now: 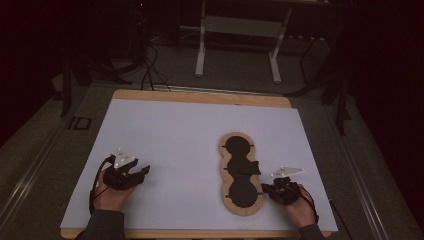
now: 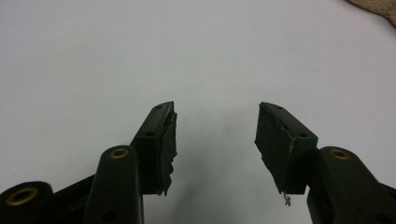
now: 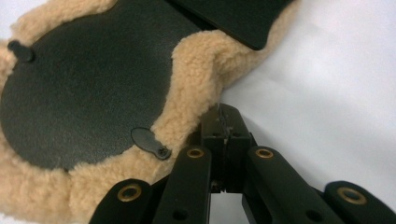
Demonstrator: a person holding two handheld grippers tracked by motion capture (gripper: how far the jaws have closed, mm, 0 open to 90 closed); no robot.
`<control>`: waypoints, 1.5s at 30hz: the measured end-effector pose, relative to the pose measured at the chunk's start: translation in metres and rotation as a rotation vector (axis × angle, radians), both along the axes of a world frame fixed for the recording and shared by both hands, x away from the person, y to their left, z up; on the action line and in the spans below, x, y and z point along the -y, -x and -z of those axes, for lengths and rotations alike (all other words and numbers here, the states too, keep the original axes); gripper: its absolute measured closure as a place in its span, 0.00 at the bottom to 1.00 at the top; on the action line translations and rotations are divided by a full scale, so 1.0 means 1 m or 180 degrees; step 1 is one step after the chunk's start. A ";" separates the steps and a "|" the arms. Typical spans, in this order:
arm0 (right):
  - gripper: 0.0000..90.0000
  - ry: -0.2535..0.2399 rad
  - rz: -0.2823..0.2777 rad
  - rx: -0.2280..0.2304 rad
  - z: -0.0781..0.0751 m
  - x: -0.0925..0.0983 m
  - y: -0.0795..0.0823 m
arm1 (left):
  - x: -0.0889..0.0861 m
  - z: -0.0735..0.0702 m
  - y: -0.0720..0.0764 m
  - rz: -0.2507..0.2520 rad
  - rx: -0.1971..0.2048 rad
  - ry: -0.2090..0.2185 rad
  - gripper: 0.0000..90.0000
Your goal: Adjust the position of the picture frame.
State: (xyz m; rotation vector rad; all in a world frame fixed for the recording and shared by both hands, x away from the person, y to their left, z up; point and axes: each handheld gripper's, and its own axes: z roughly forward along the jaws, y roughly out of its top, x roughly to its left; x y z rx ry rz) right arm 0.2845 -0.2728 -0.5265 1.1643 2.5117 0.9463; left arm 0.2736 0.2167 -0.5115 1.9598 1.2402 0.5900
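Observation:
A figure-eight pad with a black face and a tan fleece rim lies on the white table, right of centre. A black flap crosses its waist. My right gripper is at the pad's right edge, near its closer lobe. In the right gripper view the gripper is shut, its tips touching the pad's fleece rim beside a small black tab. My left gripper rests at the table's near left, open. The left gripper view has it over bare white surface with nothing between its pads.
The white surface has a wooden border at the far side. Beyond it stand a white frame's legs and loose cables on the dark floor. A bit of fleece shows at the top right corner of the left gripper view.

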 end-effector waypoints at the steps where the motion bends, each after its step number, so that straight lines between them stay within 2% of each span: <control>1: 1.00 0.0016 -0.0021 0.0013 0.000 -0.002 0.000 | 0.000 0.000 0.000 0.0004 0.0005 0.0011 0.54; 9: 1.00 0.0073 -0.0128 0.0024 0.000 -0.016 0.001 | -0.001 -0.002 0.002 0.0024 0.0029 0.0100 0.56; 27: 1.00 0.0132 -0.0355 0.0060 0.000 -0.042 0.005 | 0.002 -0.002 0.002 0.0046 0.0054 0.0031 0.55; 30: 1.00 0.0138 -0.0389 0.0068 0.000 -0.046 0.005 | 0.000 -0.003 0.003 0.0063 0.0066 0.0145 0.55; 32: 1.00 0.0140 -0.0414 0.0075 0.000 -0.049 0.005 | -0.001 -0.004 0.003 0.0059 0.0079 0.0172 0.55; 45: 1.00 0.0162 -0.0546 0.0118 0.001 -0.069 0.008 | 0.000 -0.004 0.003 0.0090 0.0098 0.0194 0.55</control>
